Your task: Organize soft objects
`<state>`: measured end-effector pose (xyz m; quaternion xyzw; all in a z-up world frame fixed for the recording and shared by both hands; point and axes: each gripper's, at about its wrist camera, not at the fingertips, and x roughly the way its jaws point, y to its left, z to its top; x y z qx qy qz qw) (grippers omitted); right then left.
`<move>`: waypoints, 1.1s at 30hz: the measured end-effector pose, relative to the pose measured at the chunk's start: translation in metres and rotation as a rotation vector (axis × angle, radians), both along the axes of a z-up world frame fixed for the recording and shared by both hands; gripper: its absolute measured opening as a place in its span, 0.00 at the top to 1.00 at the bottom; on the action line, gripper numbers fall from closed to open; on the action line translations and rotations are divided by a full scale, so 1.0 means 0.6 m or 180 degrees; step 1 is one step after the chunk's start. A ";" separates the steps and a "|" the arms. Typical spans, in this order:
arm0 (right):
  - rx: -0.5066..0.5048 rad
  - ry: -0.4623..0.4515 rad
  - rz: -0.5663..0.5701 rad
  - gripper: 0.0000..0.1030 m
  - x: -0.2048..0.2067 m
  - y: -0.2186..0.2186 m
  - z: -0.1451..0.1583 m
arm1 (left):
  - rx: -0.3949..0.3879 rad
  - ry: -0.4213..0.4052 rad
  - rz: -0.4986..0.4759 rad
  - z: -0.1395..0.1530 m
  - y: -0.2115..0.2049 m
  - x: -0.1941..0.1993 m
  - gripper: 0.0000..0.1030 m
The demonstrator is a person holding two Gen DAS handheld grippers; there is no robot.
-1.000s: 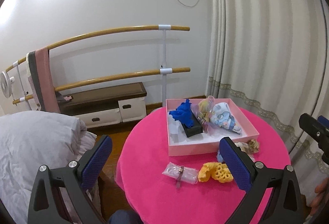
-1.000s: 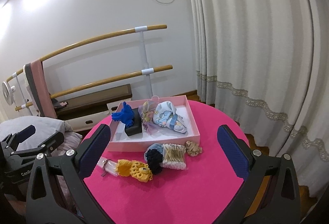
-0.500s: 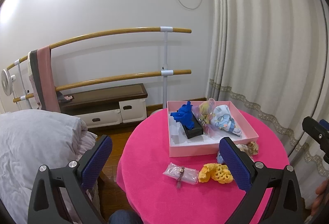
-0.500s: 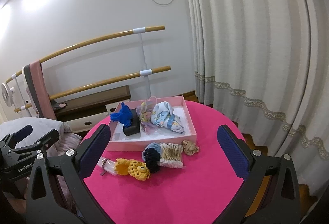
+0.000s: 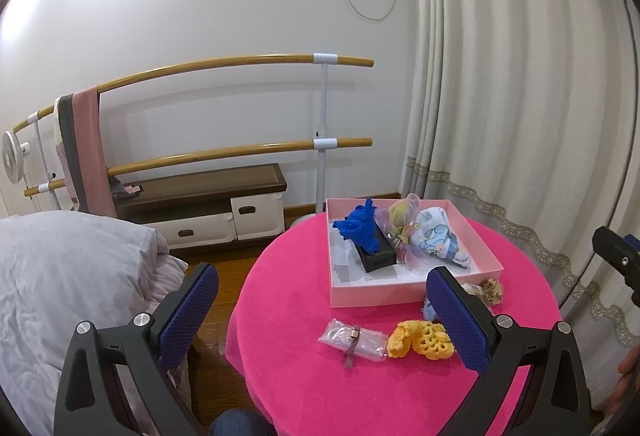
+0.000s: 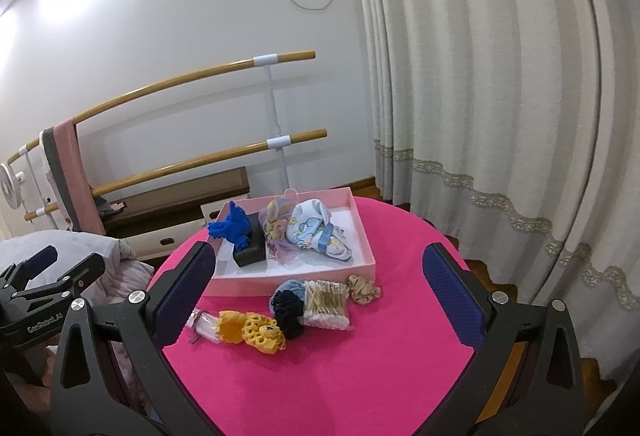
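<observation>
A pink tray (image 5: 412,296) (image 6: 366,236) sits on the round pink table (image 6: 320,376) and holds a blue crocheted piece (image 6: 232,226), a black box (image 6: 252,250), a ribbon bow (image 6: 276,232) and a pale blue printed cloth (image 6: 316,230). In front of the tray lie a yellow crocheted piece (image 5: 420,340) (image 6: 250,328), a clear packet (image 5: 354,342), a dark scrunchie (image 6: 288,310), a cotton swab pack (image 6: 326,302) and a beige scrunchie (image 6: 362,288). My left gripper (image 5: 320,312) and right gripper (image 6: 320,296) both hover open above the table's near side, holding nothing.
A bed with grey bedding (image 5: 60,276) stands at the left. Wooden ballet bars (image 5: 240,64) and a low bench with drawers (image 5: 200,196) line the back wall. Curtains (image 6: 500,96) hang at the right. A person's knee (image 5: 236,422) shows at the table's near edge.
Both grippers have drawn back and risen slightly, so the table and tray look a little smaller and lower. Nothing on the table has moved.
</observation>
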<state>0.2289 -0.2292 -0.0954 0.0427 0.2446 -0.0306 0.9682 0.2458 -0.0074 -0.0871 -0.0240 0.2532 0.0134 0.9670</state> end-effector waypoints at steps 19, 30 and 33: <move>0.0034 0.0356 0.0118 0.00 0.028 -0.009 -0.058 | 0.0160 0.0369 -0.0047 -0.081 0.000 0.048 0.00; 0.0074 0.0866 0.0500 0.00 0.068 0.032 -0.153 | 0.0255 0.0826 -0.0192 -0.194 -0.014 0.138 0.00; 0.0110 0.0971 0.0576 0.05 0.078 0.042 -0.173 | 0.0285 0.0913 -0.0242 -0.226 -0.020 0.164 0.00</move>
